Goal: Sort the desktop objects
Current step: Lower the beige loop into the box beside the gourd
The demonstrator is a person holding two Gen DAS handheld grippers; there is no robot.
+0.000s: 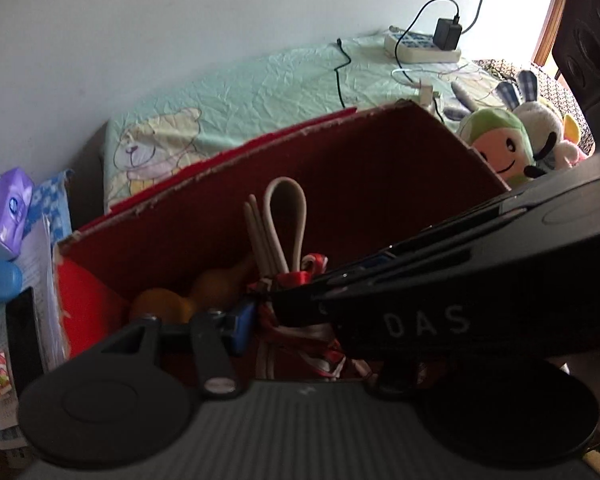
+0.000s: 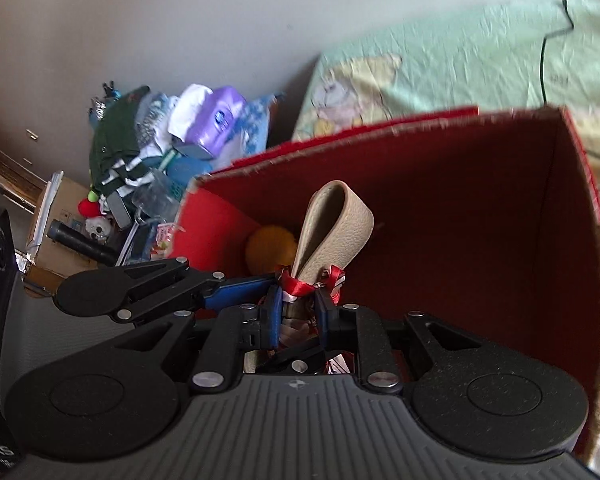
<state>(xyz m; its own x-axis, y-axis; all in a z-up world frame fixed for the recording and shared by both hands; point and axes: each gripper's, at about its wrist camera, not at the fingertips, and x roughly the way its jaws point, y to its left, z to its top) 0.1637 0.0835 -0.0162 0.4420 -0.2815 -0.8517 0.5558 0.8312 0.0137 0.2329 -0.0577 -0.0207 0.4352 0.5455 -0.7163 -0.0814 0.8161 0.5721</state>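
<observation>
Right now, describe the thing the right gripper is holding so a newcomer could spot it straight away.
Look inside the open red box in front of the green bedsheet. The right gripper is shut on a beige leather strap, folded into an upright loop and tied with red ribbon. Its neighbour, an orange gourd, is rounded and untied.

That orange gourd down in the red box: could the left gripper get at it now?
Probably yes. The orange gourd lies uncovered in the red box, just beyond the left gripper; the right gripper, shut on the beige strap, sits beside it.

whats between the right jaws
The ribbon-tied base of the beige strap, pinched between the jaws inside the red box; right wrist view shows it.
</observation>
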